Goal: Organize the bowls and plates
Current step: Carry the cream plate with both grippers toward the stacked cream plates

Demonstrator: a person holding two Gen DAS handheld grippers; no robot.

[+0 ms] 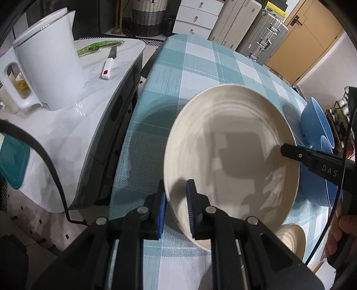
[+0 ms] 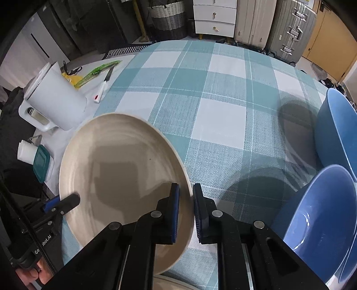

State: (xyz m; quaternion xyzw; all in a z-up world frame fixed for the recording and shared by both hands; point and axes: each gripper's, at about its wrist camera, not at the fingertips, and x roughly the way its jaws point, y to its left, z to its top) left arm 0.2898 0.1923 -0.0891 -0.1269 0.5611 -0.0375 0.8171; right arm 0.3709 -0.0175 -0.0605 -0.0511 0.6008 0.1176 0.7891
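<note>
A large cream plate (image 1: 232, 142) hangs tilted above the teal-checked tablecloth (image 1: 200, 67), held at two opposite edges. My left gripper (image 1: 176, 212) is shut on its near rim, with the blue pads on either side of the edge. My right gripper (image 2: 186, 214) is shut on the opposite rim of the same plate (image 2: 116, 169); in the left wrist view one of its fingers (image 1: 290, 152) lies over the plate's right edge. Two blue bowls (image 2: 334, 129) (image 2: 316, 214) stand at the right of the table. A second cream plate (image 1: 292, 241) lies below the held one.
A white kettle (image 1: 49, 67), a white-handled knife (image 1: 109, 64) and a green packet (image 1: 98, 45) lie on the marble side counter (image 1: 67, 133) to the left. A teal-lidded container (image 2: 41, 162) sits there too. Suitcases (image 2: 287, 29) and white drawers (image 2: 215, 17) stand beyond the table.
</note>
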